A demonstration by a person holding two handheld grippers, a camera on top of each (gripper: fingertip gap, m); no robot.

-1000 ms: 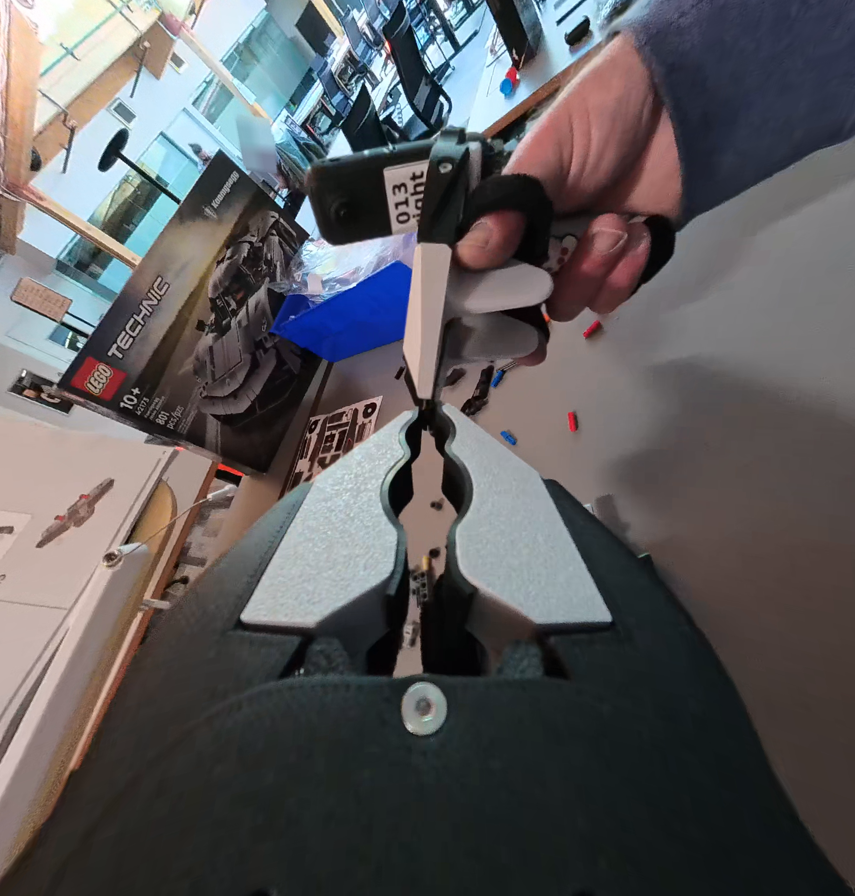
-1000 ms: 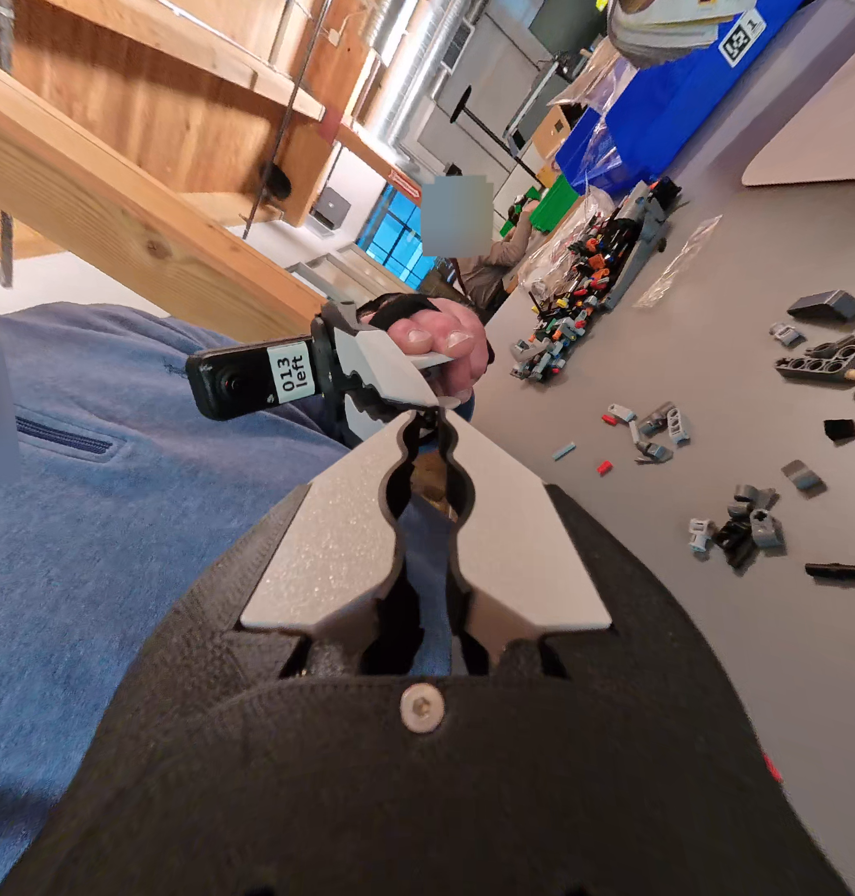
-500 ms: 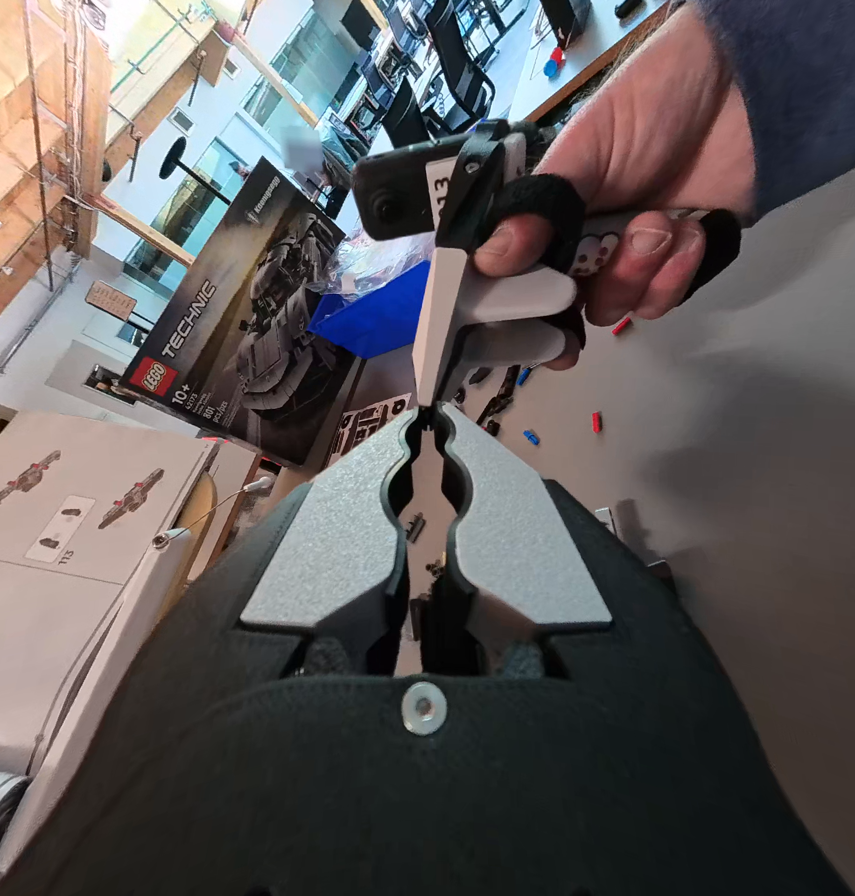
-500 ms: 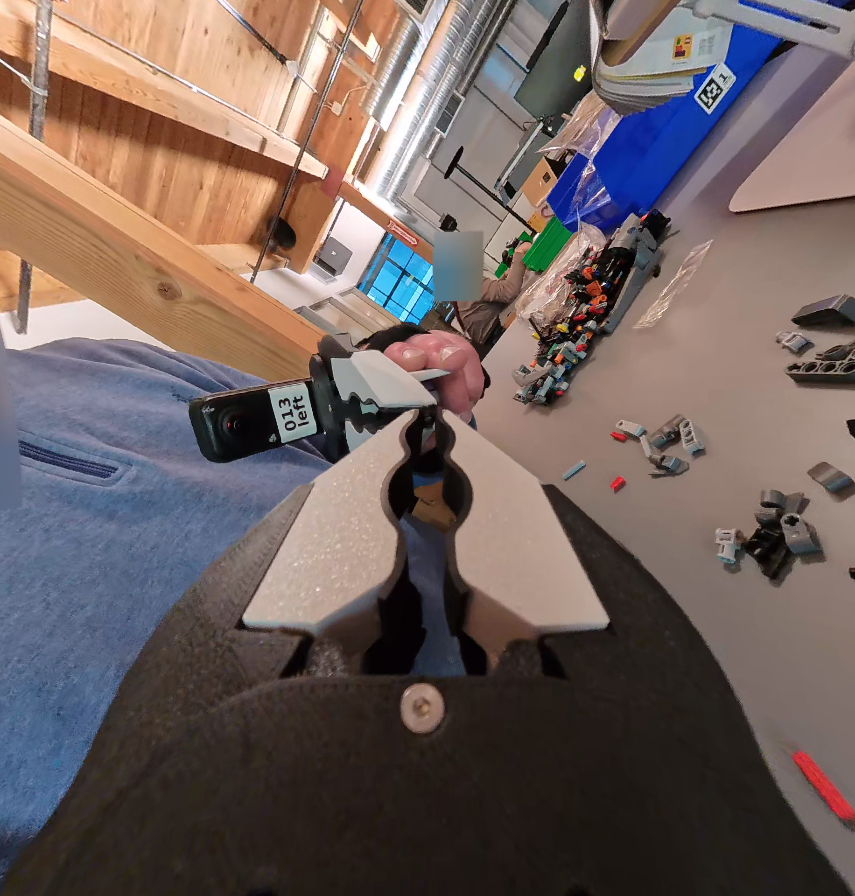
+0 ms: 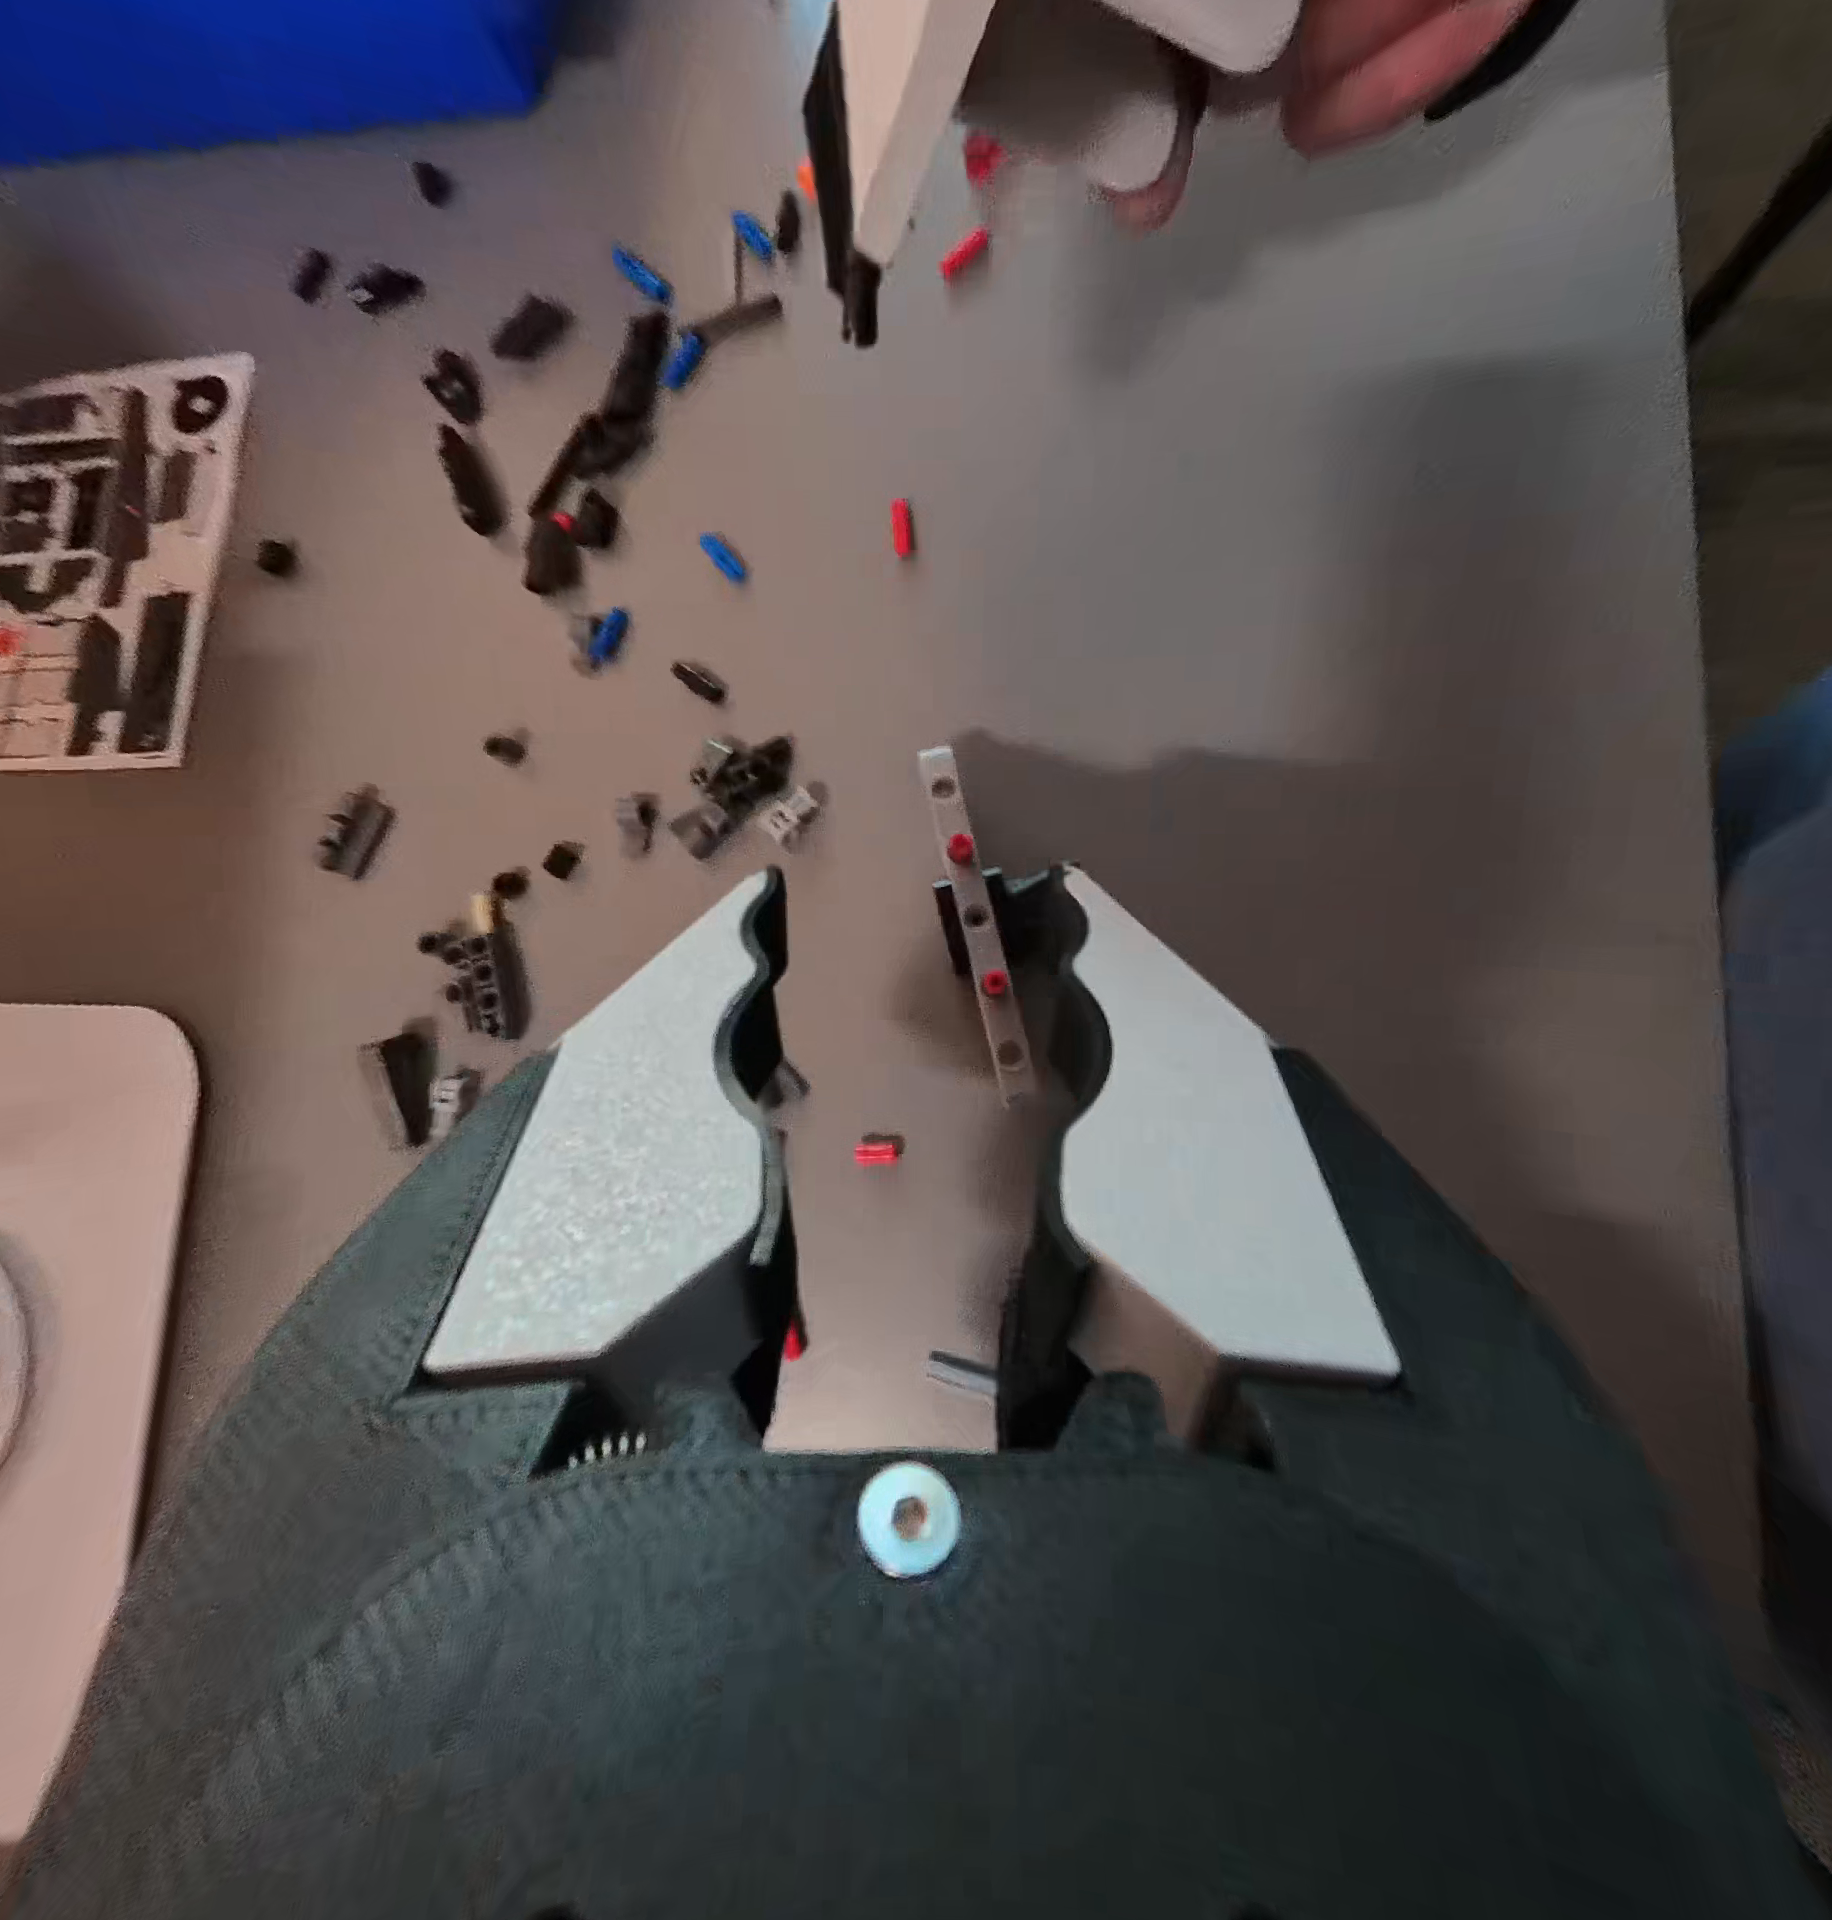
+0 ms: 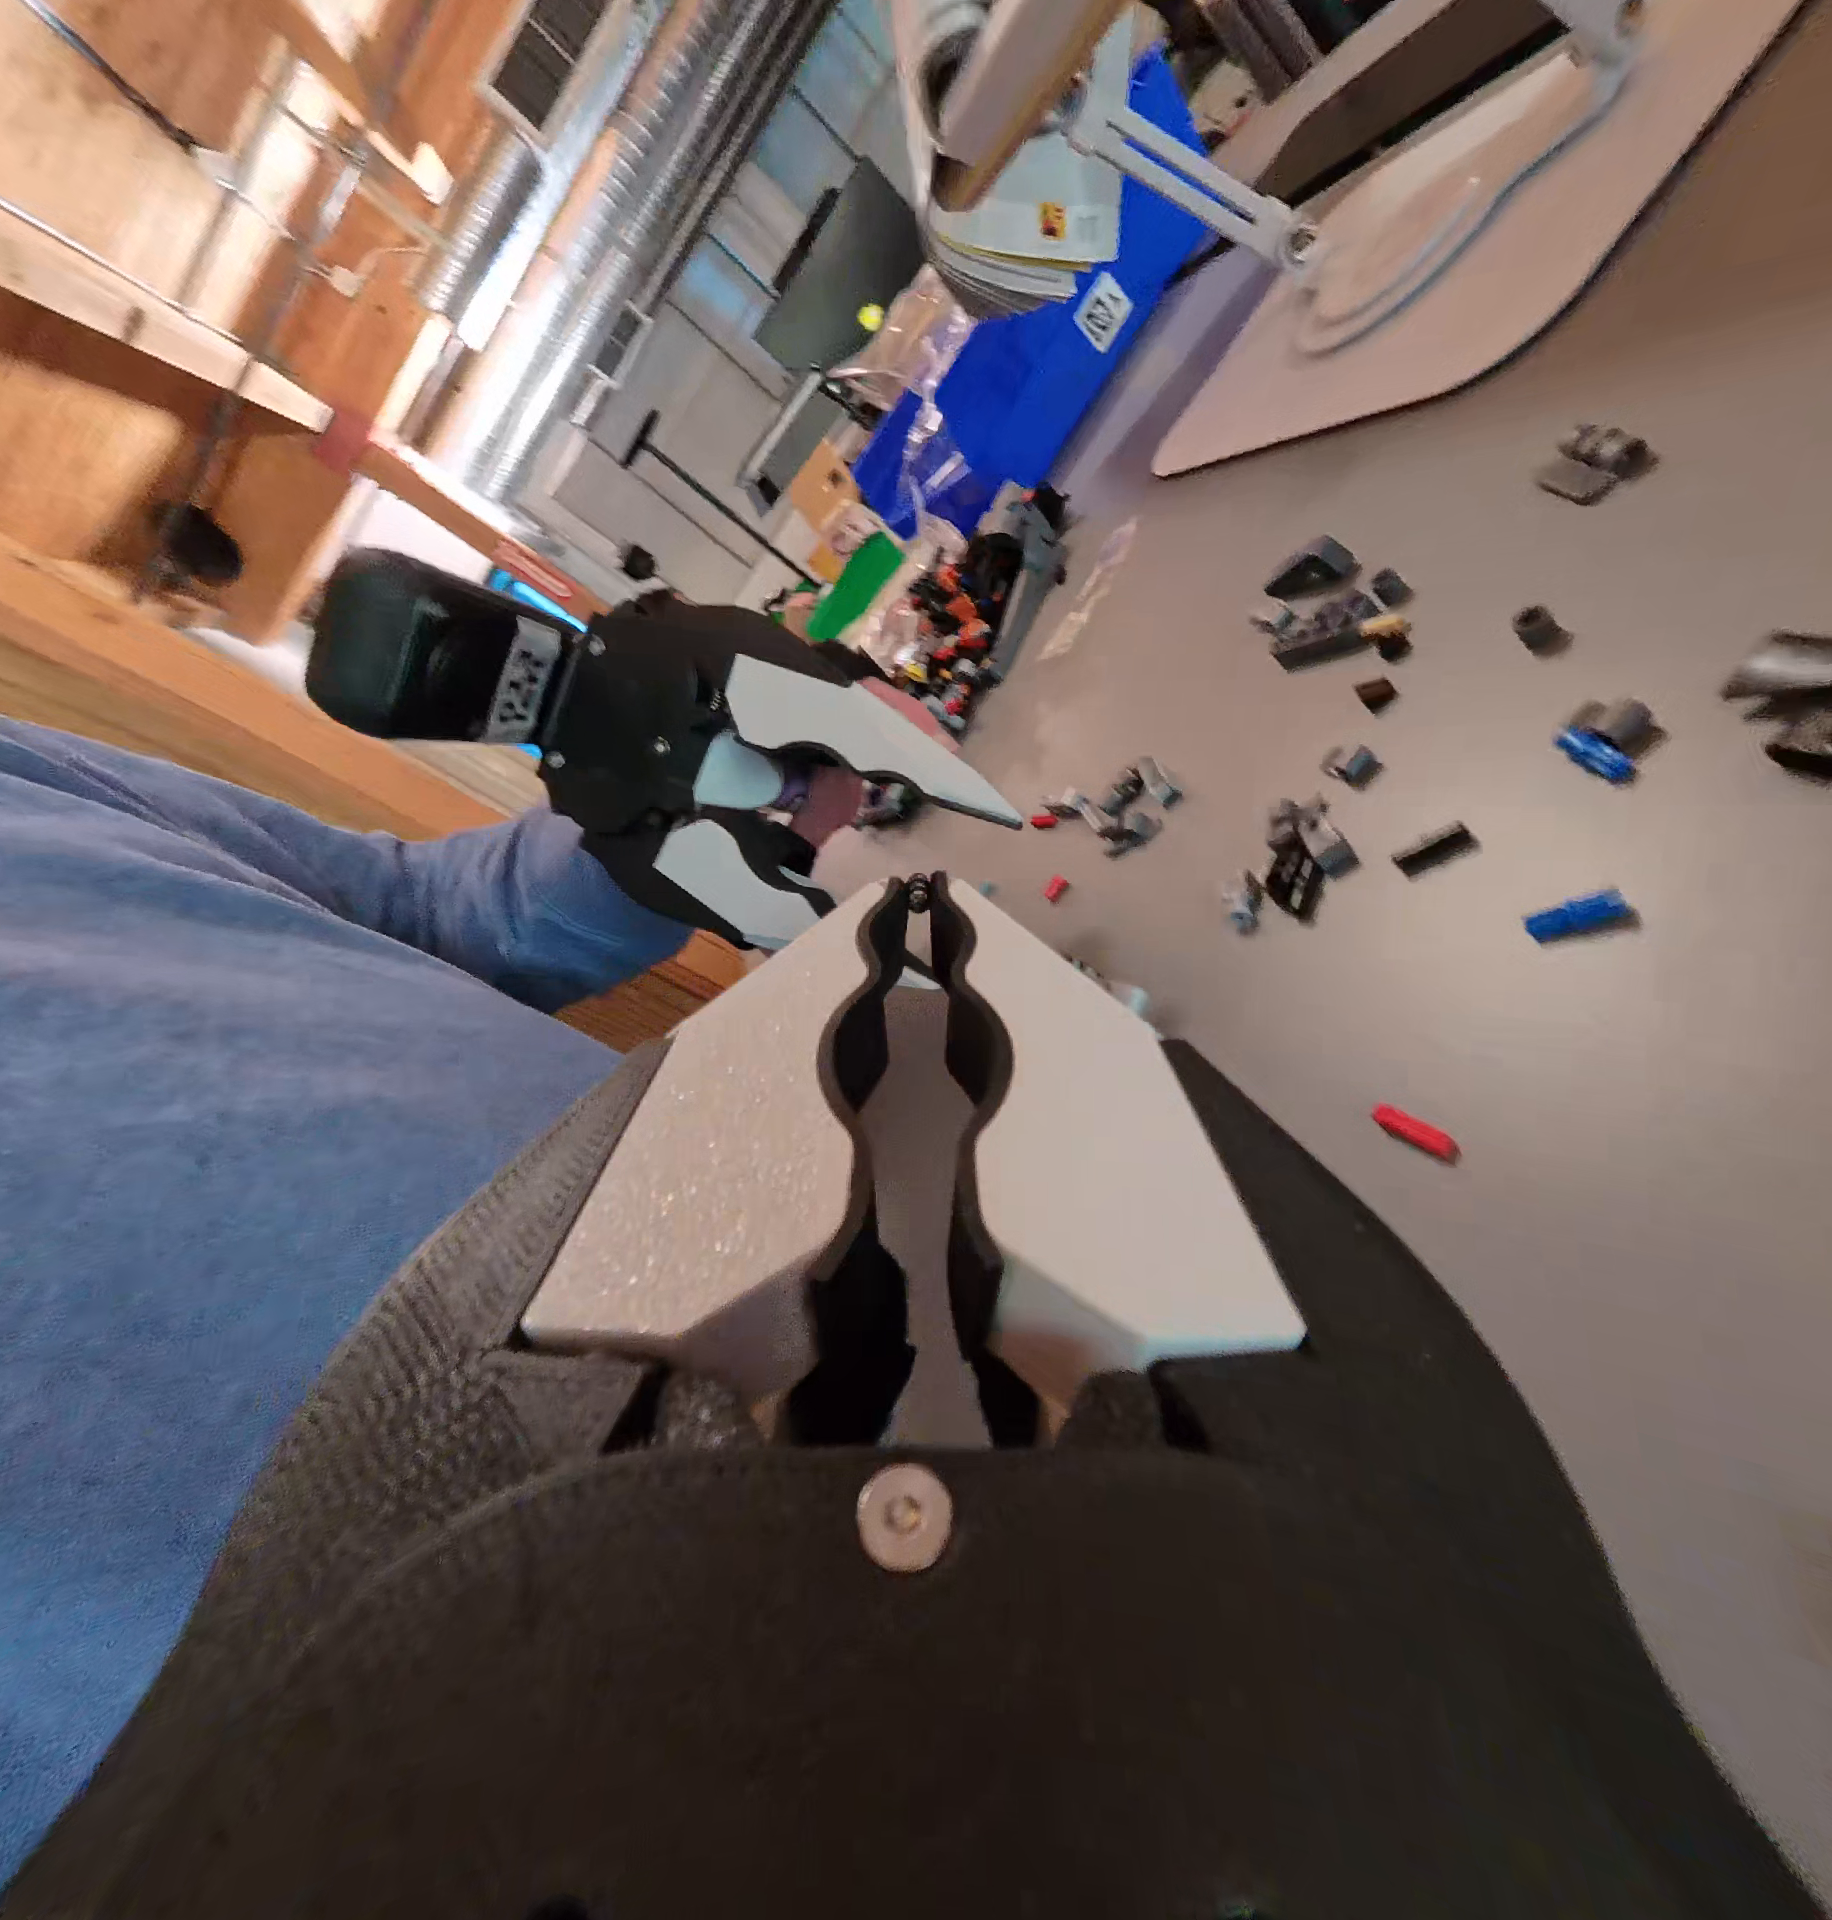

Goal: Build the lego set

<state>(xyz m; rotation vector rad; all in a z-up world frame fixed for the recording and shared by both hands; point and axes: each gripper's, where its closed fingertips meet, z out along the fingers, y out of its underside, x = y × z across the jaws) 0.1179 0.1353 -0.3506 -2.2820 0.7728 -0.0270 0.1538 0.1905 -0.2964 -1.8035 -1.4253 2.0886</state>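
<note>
In the left wrist view my left gripper (image 5: 920,878) is open and points down at the grey table (image 5: 1307,540). A grey Lego beam (image 5: 979,935) with red pins and a black part on it sits just inside the right finger, apparently loose; I cannot tell if it rests on the table. A small red pin (image 5: 876,1148) lies between the fingers. My right gripper (image 6: 917,891) is shut on a small black piece (image 6: 917,889). It also shows at the top of the left wrist view (image 5: 858,301). The left gripper (image 6: 891,821) shows open in the right wrist view.
Several loose black, blue and red Lego pieces (image 5: 600,447) are scattered on the table. A sticker sheet (image 5: 70,561) and a pale mat (image 5: 60,1195) lie at the left, with a blue bin (image 5: 237,62) behind. The table edge (image 5: 1701,623) runs along the right. Some 9 centimetres of space lies between my two pairs of fingers.
My left gripper has opened and swung down to face the table. The two grippers have come apart. The grey beam now shows beside the left gripper's right finger. The right gripper stays shut.
</note>
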